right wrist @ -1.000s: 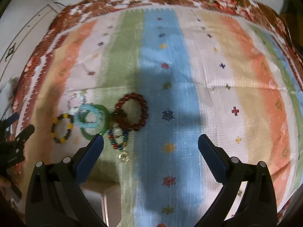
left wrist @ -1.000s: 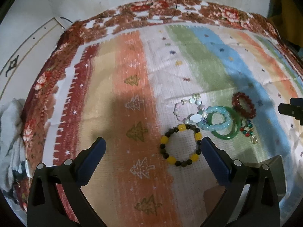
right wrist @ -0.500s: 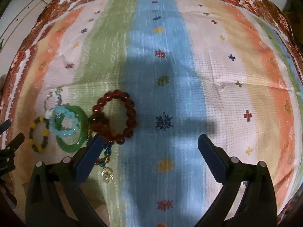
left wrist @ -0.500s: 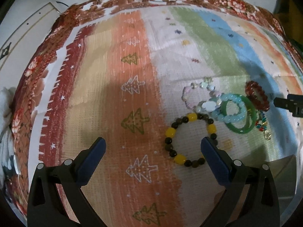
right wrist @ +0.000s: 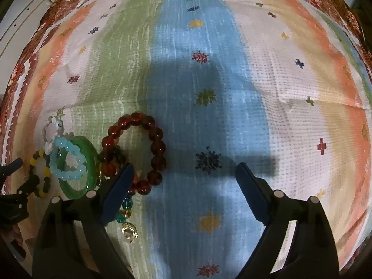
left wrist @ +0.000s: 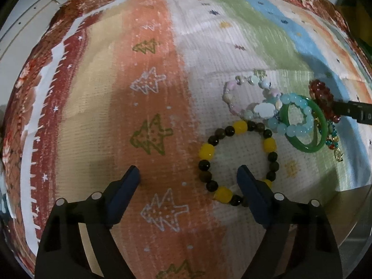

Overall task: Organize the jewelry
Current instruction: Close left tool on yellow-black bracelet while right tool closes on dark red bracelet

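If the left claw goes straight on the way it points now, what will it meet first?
Probably the striped cloth. The left claw is open, its jaws have just been closing, and nothing lies between them. Its right finger is over the yellow and black bead bracelet, so that finger might touch it first; depth is unclear.

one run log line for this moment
left gripper: open, closing, over yellow-black bead bracelet | right gripper: open, closing, over red bead bracelet | nothing gripped
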